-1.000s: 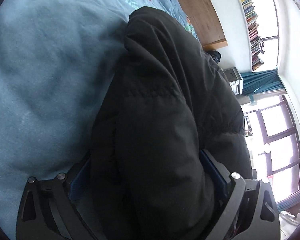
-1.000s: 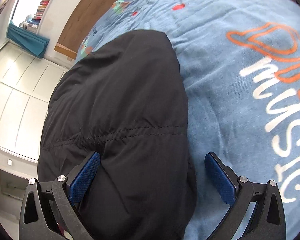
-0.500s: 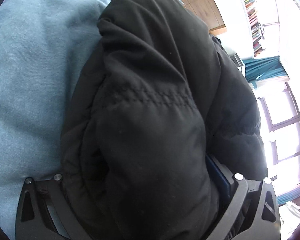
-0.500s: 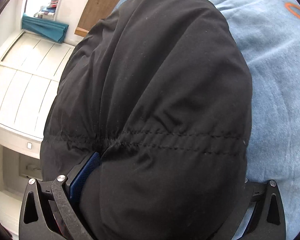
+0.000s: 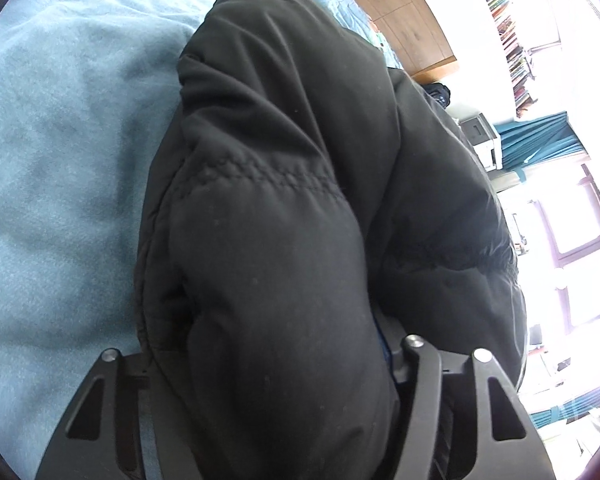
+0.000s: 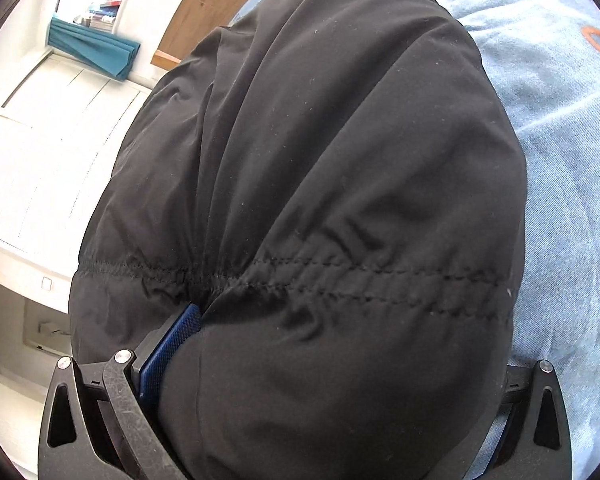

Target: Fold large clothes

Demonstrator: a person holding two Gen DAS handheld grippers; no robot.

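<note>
The big blue bed (image 5: 60, 168) fills the left side of the left wrist view and the right side of the right wrist view. It has a soft blanket with orange shapes on it at about 2 o'clock in the right view.

On the bed lies the black puffy jacket (image 5: 292, 208). It is the thing to fold. It takes up the middle of both views, and its puffy parts bulge up right in front of both cameras.

The left gripper (image 5: 268, 360) has a thick lump of the jacket between its jaws. Its jaws have just been closing, and they look squeezed in on the lump; a thin bit of blue pad shows at 4 o'clock, tight against the cloth. The right gripper (image 6: 332, 368) has a wide lump of jacket (image 6: 320, 184) between its jaws too. One blue pad (image 6: 172, 344) at 8 o'clock is pressed into the cloth. The other side is hidden under the jacket, so I cannot tell for sure if that grip is firm.

The step in hand seems to be grabbing one end of the jacket with both grippers to fold it over. To do it well, squeeze firmly, because puffy cloth is slippery and springs back. Lift both sides together and level, so the fold lands straight.
</note>
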